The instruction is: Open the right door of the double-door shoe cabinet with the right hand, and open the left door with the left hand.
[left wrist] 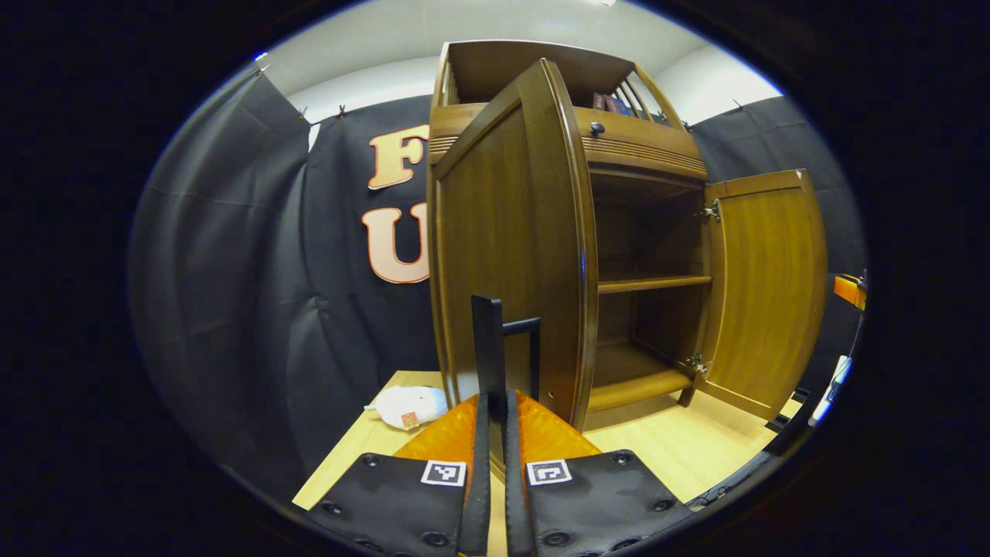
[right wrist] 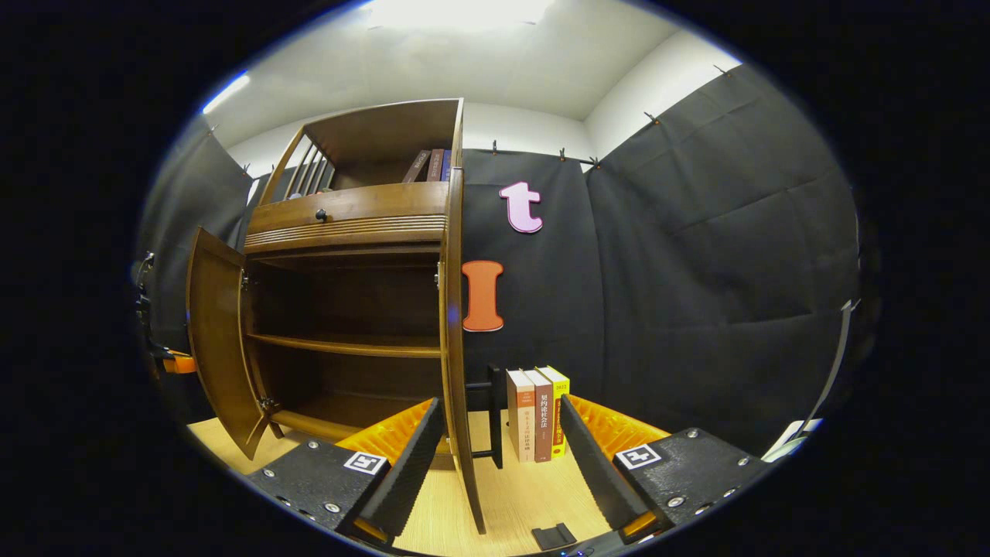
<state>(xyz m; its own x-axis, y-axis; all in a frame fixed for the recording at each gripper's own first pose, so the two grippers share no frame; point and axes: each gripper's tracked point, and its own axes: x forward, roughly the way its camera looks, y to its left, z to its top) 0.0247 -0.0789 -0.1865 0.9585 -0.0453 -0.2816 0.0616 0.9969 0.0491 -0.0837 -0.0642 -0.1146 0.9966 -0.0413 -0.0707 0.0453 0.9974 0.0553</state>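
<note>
The brown wooden shoe cabinet [left wrist: 642,147] stands on a light table with both doors swung out. In the left gripper view, the left door [left wrist: 495,232] stands edge-on towards me. Its black bar handle [left wrist: 489,340] runs down between my left gripper [left wrist: 495,433], which is shut on it. The right door [left wrist: 766,286] stands wide open. In the right gripper view, the right door [right wrist: 455,309] is seen edge-on, with its black handle [right wrist: 495,410] just beyond. My right gripper [right wrist: 503,456] is open, its fingers either side of the door's edge and apart from it. The left door [right wrist: 216,340] hangs open at the left.
A white soft toy [left wrist: 406,406] lies on the table [left wrist: 681,449] left of the cabinet. Three upright books [right wrist: 537,414] stand right of the cabinet by the black cloth wall. More books [right wrist: 433,164] sit on the cabinet's top shelf. Inside, the cabinet shelves [right wrist: 348,344] are bare.
</note>
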